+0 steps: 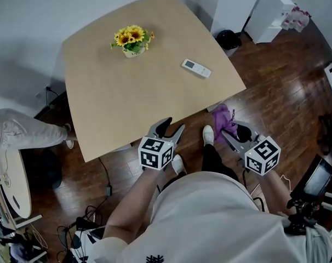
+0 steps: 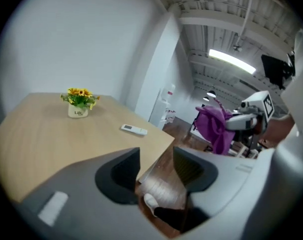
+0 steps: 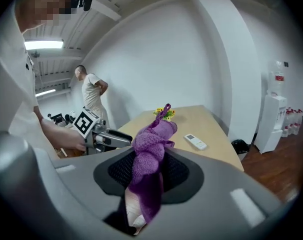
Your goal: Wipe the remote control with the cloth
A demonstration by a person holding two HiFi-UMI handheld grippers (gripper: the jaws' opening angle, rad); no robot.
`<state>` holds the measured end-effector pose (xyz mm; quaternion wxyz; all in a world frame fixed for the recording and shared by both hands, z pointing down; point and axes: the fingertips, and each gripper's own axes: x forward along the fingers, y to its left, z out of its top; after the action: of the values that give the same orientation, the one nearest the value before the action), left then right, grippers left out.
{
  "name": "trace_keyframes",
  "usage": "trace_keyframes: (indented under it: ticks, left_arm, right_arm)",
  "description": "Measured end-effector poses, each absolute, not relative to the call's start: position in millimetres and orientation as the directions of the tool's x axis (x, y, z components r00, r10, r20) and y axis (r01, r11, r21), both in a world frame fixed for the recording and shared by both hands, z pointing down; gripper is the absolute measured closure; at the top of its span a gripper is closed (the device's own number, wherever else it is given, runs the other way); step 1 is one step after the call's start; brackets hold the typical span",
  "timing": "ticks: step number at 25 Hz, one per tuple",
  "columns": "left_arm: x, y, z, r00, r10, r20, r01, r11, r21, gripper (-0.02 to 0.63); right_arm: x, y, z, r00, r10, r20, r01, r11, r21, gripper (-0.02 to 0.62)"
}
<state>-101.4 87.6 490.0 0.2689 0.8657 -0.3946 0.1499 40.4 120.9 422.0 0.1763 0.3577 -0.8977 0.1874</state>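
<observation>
The white remote control lies on the right part of the wooden table, well beyond both grippers; it also shows in the left gripper view and the right gripper view. My right gripper hangs over the floor off the table's near right corner, shut on a purple cloth that bunches up between its pads. The left gripper sits just off the table's near edge. Its jaws stand a little apart with nothing between them, only floor and a shoe behind.
A small pot of yellow flowers stands at the table's far side. Beyond the far right corner are a black bin and a white water dispenser. A seated person's legs are at left; cables lie on the floor.
</observation>
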Motion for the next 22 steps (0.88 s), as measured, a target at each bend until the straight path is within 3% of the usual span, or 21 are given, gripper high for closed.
trace_keyframes:
  ticks: [6, 13, 19, 22]
  left_arm:
    - [-24.0, -34.6, 524.5, 0.594, -0.581, 0.556, -0.802, -0.37, 0.47, 0.305]
    - [-26.1, -88.4, 561.7, 0.478, -0.596, 0.646, -0.867, -0.199, 0.457, 0.265]
    - [32.3, -178.3, 612.0, 0.355, -0.581, 0.732, -0.9, 0.001, 0.437, 0.255]
    - [27.7, -193.2, 628.8, 0.274, -0.572, 0.773, -0.914, 0.094, 0.394, 0.233]
  right_arm:
    - [87.2, 12.8, 414.1, -0.722, -0.533, 0.442, -0.666, 0.709, -0.232, 0.469]
    - [94.3, 4.3, 412.0, -0.719, -0.539, 0.439, -0.67, 0.706, -0.229, 0.469]
    - [179.2, -55.3, 443.9, -0.727, -0.509, 0.461, -0.667, 0.684, -0.296, 0.469]
    - [187.4, -62.2, 451.0, -0.732, -0.494, 0.469, -0.66, 0.683, -0.311, 0.469]
